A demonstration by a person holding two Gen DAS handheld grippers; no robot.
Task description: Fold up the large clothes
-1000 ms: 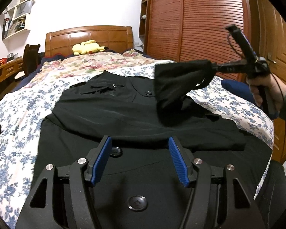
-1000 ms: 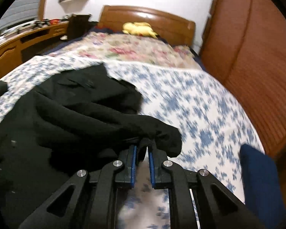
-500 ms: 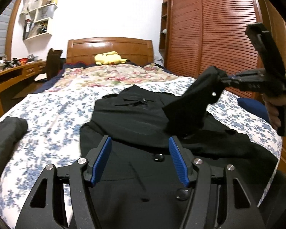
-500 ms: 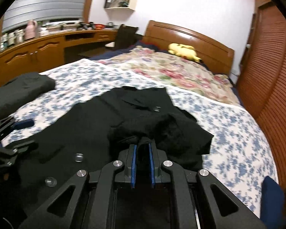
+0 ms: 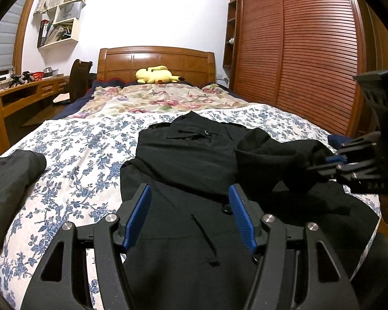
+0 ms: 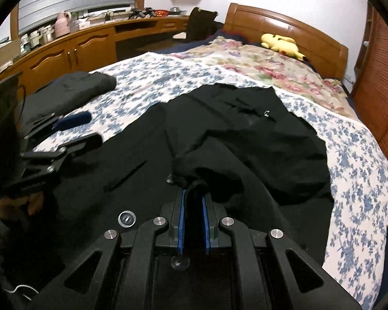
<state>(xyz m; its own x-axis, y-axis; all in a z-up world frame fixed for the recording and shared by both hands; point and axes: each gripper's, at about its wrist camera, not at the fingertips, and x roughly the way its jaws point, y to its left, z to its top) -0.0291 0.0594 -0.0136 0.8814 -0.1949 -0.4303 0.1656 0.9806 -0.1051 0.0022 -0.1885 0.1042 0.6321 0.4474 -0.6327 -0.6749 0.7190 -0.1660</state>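
A large black buttoned coat [image 5: 183, 160] lies spread on the floral bedsheet [image 5: 72, 155], collar toward the headboard. My left gripper [image 5: 190, 206] is open and empty, hovering over the coat's front near the bed's foot. My right gripper [image 6: 193, 199] is shut on the coat's black sleeve [image 6: 207, 173] and holds it over the coat's middle. It shows in the left wrist view [image 5: 331, 160] at the right, with the sleeve [image 5: 266, 155] draped from it. The left gripper shows in the right wrist view [image 6: 75, 131] at the left, jaws apart.
A folded dark garment [image 5: 7, 178] lies at the bed's left edge, also in the right wrist view [image 6: 72, 87]. A yellow plush toy [image 5: 155, 75] sits by the wooden headboard [image 5: 155, 59]. A wooden wardrobe [image 5: 310, 51] stands right, a desk [image 6: 72, 49] left.
My right gripper has carried the sleeve down and leftward across the coat, from raised at the right to low over its middle. My left gripper stayed open and drew back a little.
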